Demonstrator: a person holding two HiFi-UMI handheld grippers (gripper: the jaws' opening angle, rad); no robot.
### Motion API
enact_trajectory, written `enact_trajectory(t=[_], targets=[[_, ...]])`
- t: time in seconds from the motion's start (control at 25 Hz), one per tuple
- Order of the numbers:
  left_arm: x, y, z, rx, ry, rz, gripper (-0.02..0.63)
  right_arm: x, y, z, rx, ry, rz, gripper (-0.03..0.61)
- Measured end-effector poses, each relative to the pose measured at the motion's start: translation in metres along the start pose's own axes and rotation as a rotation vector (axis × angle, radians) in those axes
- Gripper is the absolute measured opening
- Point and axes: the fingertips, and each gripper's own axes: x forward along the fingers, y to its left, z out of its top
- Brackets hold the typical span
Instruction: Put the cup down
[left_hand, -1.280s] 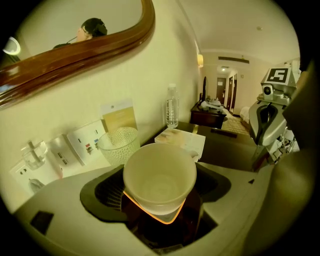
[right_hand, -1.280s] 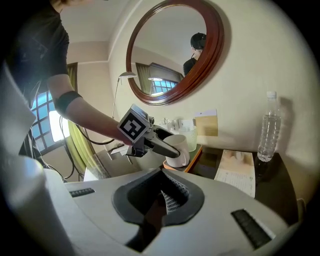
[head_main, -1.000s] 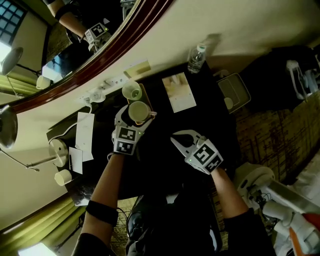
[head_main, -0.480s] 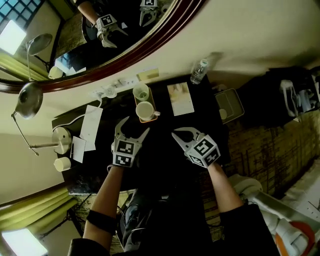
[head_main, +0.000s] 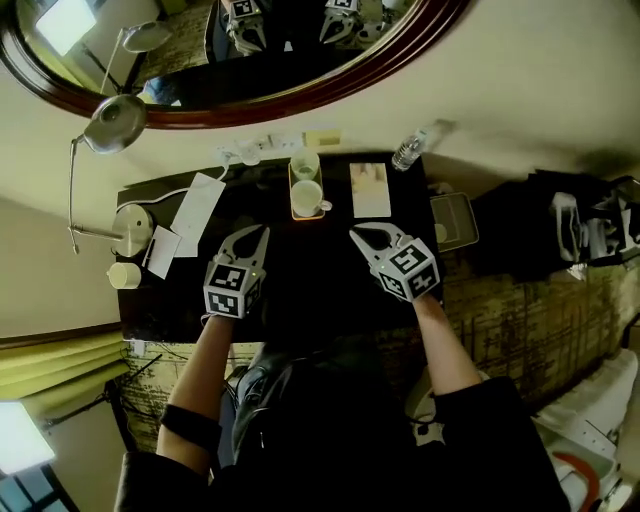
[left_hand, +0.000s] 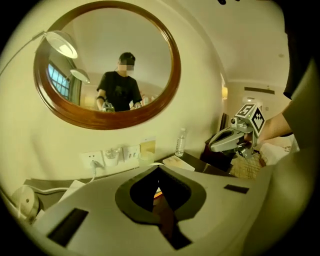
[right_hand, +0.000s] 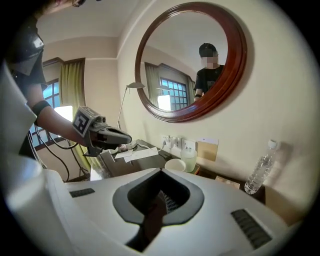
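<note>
**Here the cup stands on its tray, both grippers shut and empty**

Nearest, the person's two forearms reach out over the dark table (head_main: 310, 262). The left gripper (head_main: 258, 236) has just been closing its jaws, which now meet with nothing between them. The right gripper (head_main: 356, 236) has its jaws pressed together too, and it holds nothing. Both hover short of the cup, well apart from it. Beyond them the white cup (head_main: 307, 197) stands upright on an orange tray (head_main: 297, 214) towards the back of the table. A glass (head_main: 305, 163) stands just behind it. A flat card (head_main: 370, 190) lies to the right, and a water bottle (head_main: 408, 152) stands by the wall. Farthest, a round mirror (left_hand: 176, 62) hangs above.
</note>
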Motion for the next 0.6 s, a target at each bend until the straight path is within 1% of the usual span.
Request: enact_trajectory(t=[0.08, 0.24, 0.32, 0.48, 0.6], targets=[[-0.014, 0.008, -0.005, -0.016, -0.006, 0.026, 0.007, -0.005, 0.002, 0.005, 0.0, -0.004, -0.012, 0.002], [-0.037, 0.007, -0.008, -0.019, 0.001, 0.034, 0.007, -0.016, 0.002, 0.01, 0.061, -0.034, -0.043, 0.002], [-0.044, 0.01, -0.016, -0.036, 0.002, 0.045, 0.007, -0.022, 0.003, 0.008, 0.081, -0.039, -0.057, 0.002], [-0.057, 0.009, -0.027, -0.068, 0.012, 0.035, 0.007, -0.028, 0.003, 0.002, 0.096, -0.031, -0.097, 0.002], [-0.062, 0.011, -0.029, -0.077, 0.0, 0.028, 0.007, -0.027, 0.005, 0.001, 0.108, -0.033, -0.113, 0.002]])
